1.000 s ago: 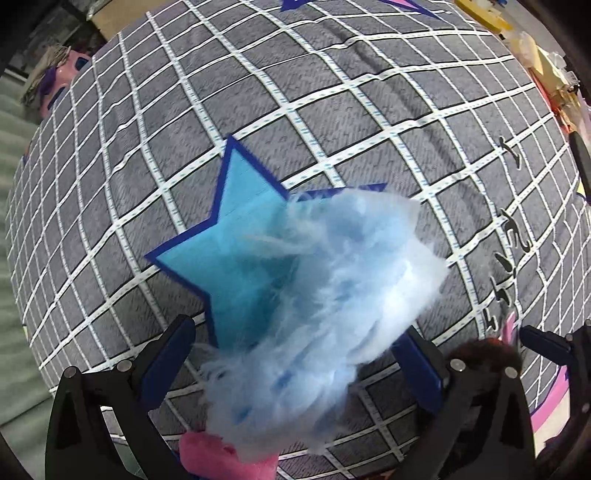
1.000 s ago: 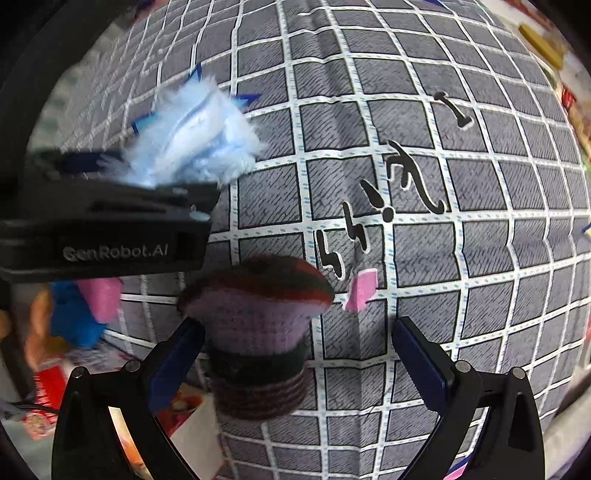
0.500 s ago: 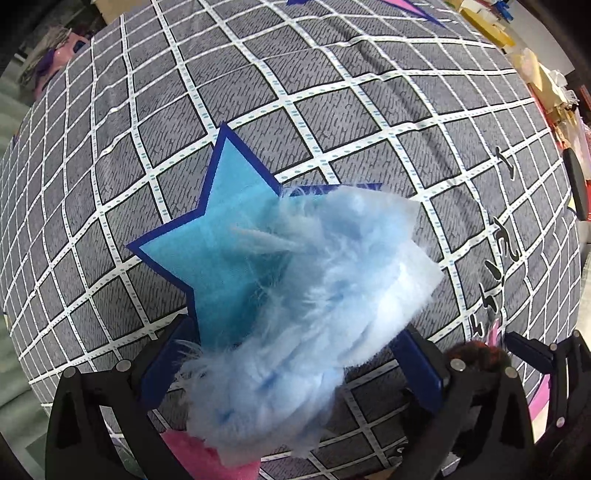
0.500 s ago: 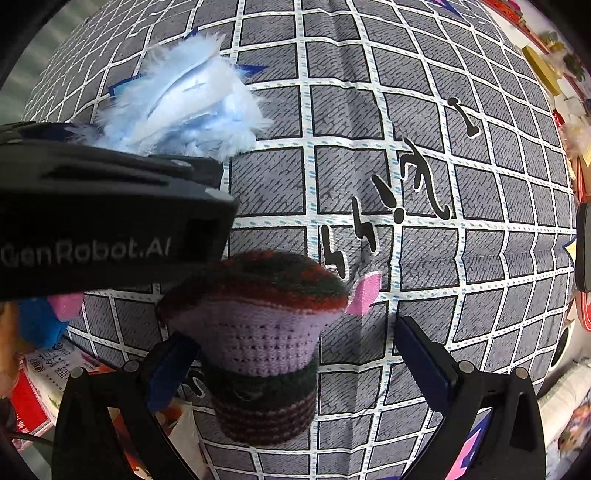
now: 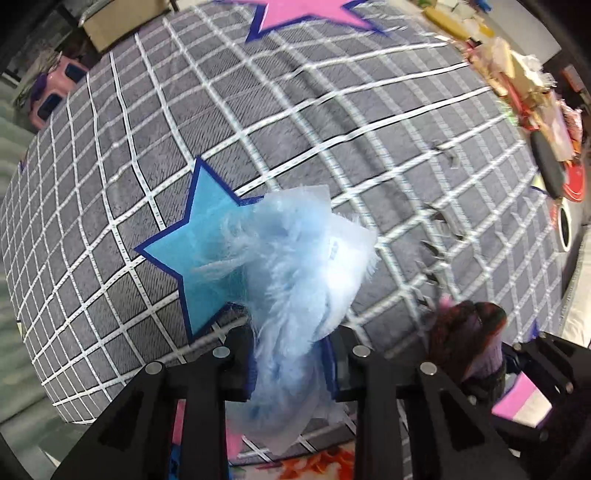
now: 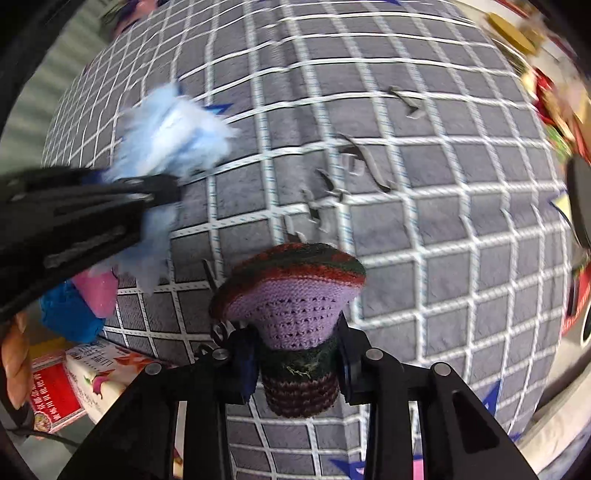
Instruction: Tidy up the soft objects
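Observation:
A fluffy light-blue soft toy [image 5: 295, 266] hangs over the blue star [image 5: 199, 236] on the grey grid mat [image 5: 332, 110]. My left gripper [image 5: 291, 363] points down and its jaws are closing, both pads pressing the fluff between them. A crocheted mushroom [image 6: 291, 295] with a purple underside and a red-green cap sits in my right gripper [image 6: 295, 363]; those jaws are closing too, pads pinching its dark stem. In the right wrist view the left gripper [image 6: 162, 195] and the blue toy [image 6: 166, 140] are at the left. The mushroom [image 5: 469, 332] shows low right in the left wrist view.
A pink star [image 5: 310, 14] marks the mat's far side. Clutter [image 5: 517, 74] lines the right edge, with a cardboard box [image 5: 107, 29] and a pink stool [image 5: 55, 92] beyond the far left. Pink and blue soft things [image 6: 85, 302] and printed packets [image 6: 74, 376] lie off the near-left edge.
Both grippers went from wide open around their things to closed on them. Both have risen, lifting the blue toy and the mushroom, and more of the mat is in view.

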Tool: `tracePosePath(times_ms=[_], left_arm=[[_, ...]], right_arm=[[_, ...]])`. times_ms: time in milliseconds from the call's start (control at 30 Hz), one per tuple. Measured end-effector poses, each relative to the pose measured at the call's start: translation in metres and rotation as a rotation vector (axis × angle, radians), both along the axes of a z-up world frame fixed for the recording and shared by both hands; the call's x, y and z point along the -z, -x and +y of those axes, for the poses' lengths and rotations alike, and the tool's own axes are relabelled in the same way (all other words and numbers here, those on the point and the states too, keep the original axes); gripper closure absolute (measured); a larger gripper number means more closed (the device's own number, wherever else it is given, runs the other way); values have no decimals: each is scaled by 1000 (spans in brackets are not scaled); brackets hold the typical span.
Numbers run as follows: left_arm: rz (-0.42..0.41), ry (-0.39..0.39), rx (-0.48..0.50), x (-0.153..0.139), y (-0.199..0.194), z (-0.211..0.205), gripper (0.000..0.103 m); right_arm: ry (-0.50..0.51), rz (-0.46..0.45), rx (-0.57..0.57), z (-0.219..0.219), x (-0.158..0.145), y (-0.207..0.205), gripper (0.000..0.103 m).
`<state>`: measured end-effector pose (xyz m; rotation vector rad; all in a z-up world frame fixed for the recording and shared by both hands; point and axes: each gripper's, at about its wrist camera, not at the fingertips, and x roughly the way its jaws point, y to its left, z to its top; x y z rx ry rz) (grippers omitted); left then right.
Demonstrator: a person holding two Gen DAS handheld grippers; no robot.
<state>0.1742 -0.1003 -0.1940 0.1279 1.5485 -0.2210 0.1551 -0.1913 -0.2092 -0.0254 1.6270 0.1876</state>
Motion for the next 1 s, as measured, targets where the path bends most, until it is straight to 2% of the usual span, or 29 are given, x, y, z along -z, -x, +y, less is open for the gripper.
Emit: tracePosePath(times_ms=[300, 500, 700, 800, 1000], left_arm=[[-84, 113, 97, -69, 56, -28, 72], [-105, 185, 179, -91, 106, -30, 72], [-97, 219, 249, -99, 168, -33, 72], [-104, 220, 278, -109, 197, -26, 72], [-103, 233, 309, -125, 243, -3, 72]], right_arm=[[-60, 19, 142, -53, -17, 25, 68], [-81, 17, 236, -82, -33, 52, 68], [-81, 15, 294, -86, -57, 113, 68], [-74, 17, 309, -72, -69, 149, 68], [-72, 9, 309, -47, -83, 185, 68]])
